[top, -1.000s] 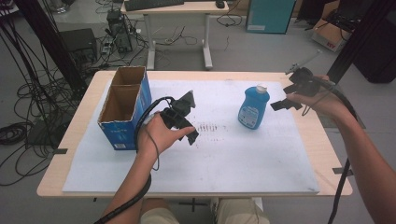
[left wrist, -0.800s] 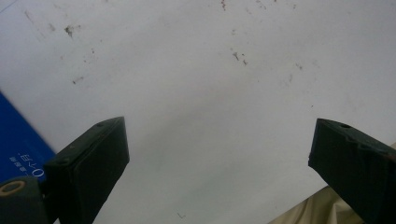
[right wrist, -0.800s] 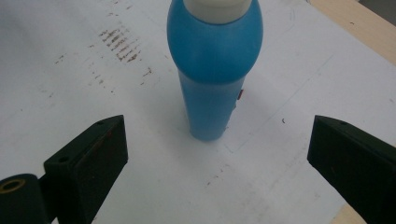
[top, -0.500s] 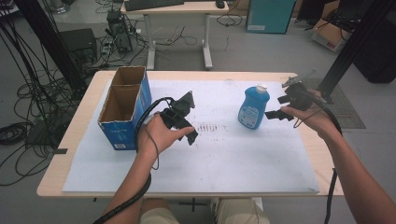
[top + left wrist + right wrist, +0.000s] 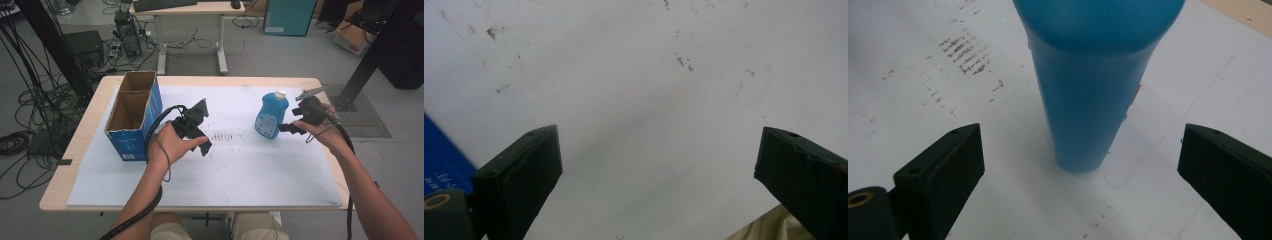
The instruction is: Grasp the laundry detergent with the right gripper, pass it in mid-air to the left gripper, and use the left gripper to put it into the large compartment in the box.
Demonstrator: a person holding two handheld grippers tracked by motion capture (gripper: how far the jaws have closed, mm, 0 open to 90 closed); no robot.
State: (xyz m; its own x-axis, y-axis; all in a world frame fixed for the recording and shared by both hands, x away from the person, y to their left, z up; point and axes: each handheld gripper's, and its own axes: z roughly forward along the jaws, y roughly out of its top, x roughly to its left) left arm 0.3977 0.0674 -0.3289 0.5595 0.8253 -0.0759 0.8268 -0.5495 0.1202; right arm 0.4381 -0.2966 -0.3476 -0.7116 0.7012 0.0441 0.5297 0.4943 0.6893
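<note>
Bottle (image 5: 272, 117): blue, white cap, upright on the white sheet (image 5: 240, 175), right of the desk's middle.
Bottle up close (image 5: 1093, 85): in the right gripper view it stands dead centre between the two black jaws, base on the sheet, touching neither.
Right tool (image 5: 289, 128): just beside the bottle on its right, low, jaws wide apart and lined up either side of it, gripping nothing.
Right hand (image 5: 325, 131): wrapped round the tool, cable trailing back along the forearm.
Left tool (image 5: 199, 134): mid-desk, well apart from the bottle, jaws spread wide over bare stained sheet.
Left hand (image 5: 172, 146): gripping its tool, just right of the box.
Box (image 5: 134, 114): blue cardboard, open top, two compartments, at the sheet's left edge.
Desk (image 5: 80, 150): pale wood, sheet covering most of it.
</note>
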